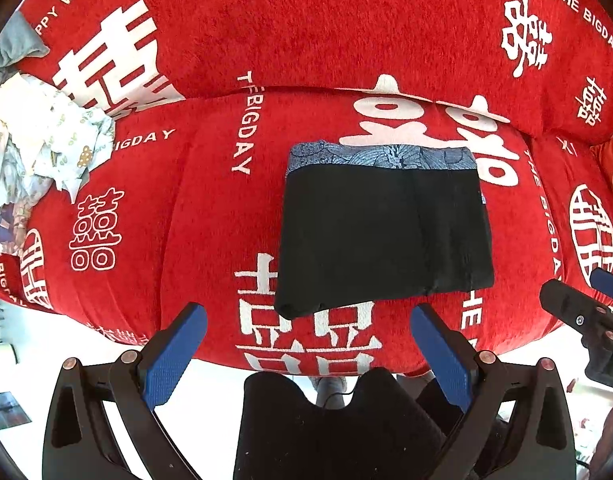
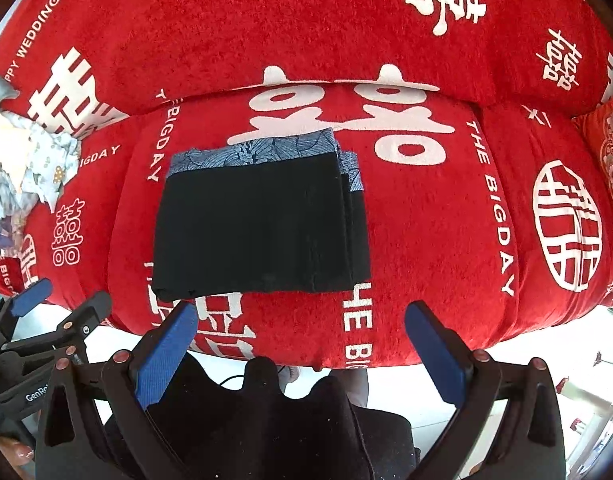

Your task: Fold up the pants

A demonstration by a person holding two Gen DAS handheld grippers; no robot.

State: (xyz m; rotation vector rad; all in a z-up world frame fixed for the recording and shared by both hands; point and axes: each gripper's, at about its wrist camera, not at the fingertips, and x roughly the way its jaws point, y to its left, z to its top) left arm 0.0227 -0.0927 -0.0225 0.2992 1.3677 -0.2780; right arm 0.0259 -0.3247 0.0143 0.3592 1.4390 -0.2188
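Observation:
Black pants [image 1: 382, 232] with a blue patterned waistband lie folded into a compact rectangle on the red sofa seat [image 1: 210, 216]. In the right wrist view the pants [image 2: 258, 224] show stacked layers along their right edge. My left gripper [image 1: 308, 320] is open, its blue pads held just in front of the pants' near edge, touching nothing. My right gripper [image 2: 300, 320] is also open, near the sofa's front edge, to the right of the pants' near corner. The left gripper [image 2: 62, 300] shows at the lower left of the right wrist view; the right gripper [image 1: 582, 286] shows at the right edge of the left wrist view.
A crumpled pile of light printed clothes [image 1: 38, 148] lies on the sofa's left end, with a grey cloth [image 1: 18, 44] behind it. A patterned red cushion [image 2: 610, 152] sits at the right end. The sofa backrest [image 1: 306, 20] rises behind. White floor [image 1: 106, 344] lies below.

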